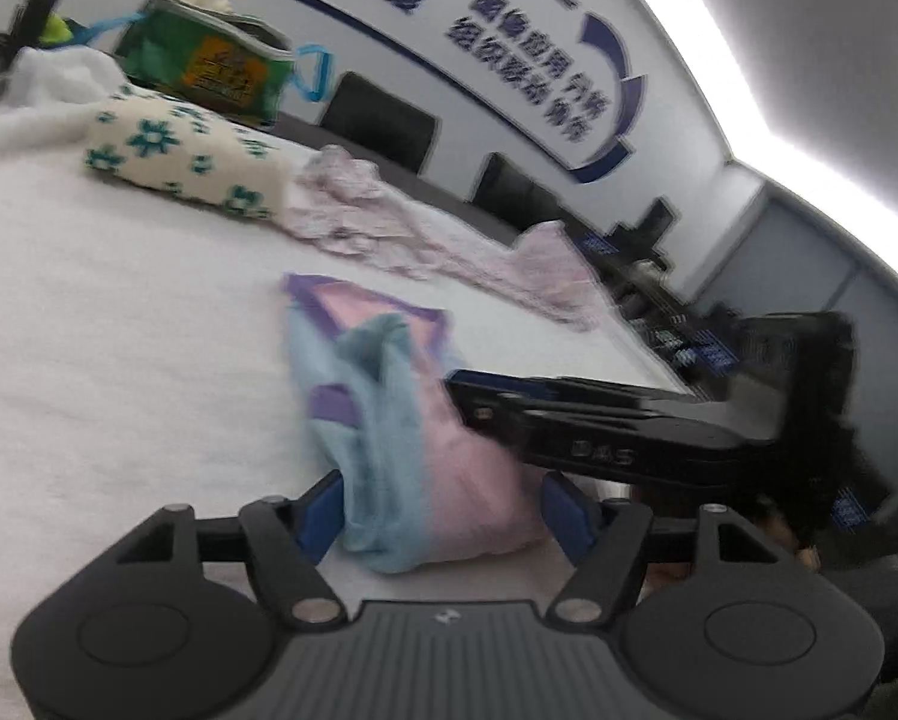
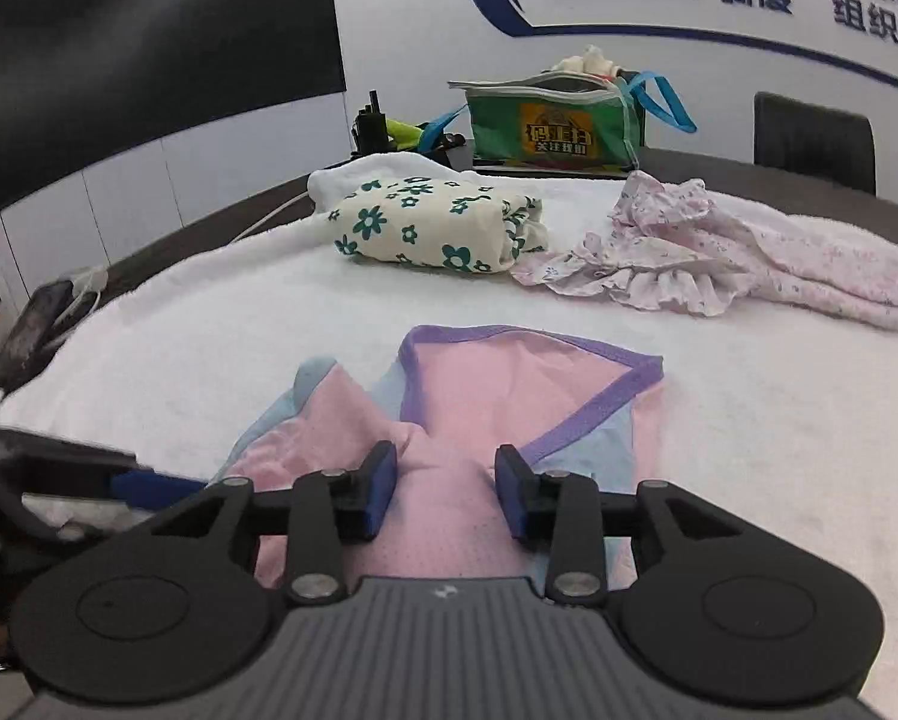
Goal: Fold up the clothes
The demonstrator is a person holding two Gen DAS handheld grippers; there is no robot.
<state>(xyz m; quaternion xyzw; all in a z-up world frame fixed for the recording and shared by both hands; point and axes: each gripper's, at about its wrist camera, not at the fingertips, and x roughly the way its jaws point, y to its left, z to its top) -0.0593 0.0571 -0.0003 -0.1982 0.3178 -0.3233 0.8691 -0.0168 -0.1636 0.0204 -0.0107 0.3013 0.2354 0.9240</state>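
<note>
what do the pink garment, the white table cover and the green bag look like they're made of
Pink garment: thin, soft knit, probably cotton or a blend; it drapes limply, shows fine dotted texture near the jaws, with purple ribbed trim.
White cover: looks like terry or fleece; fuzzy, matte nap.
Green bag: seems woven plastic or coated fabric; slightly glossy, holds a stiff boxy shape.

Pink garment (image 2: 496, 384) with purple trim and light-blue panels: lies crumpled on the white towel surface, near edge bunched upward. Floral cream garment (image 2: 431, 225): folded into a compact bundle, far left. Pale pink ruffled garment (image 2: 688, 258): spread unfolded, far right
</note>
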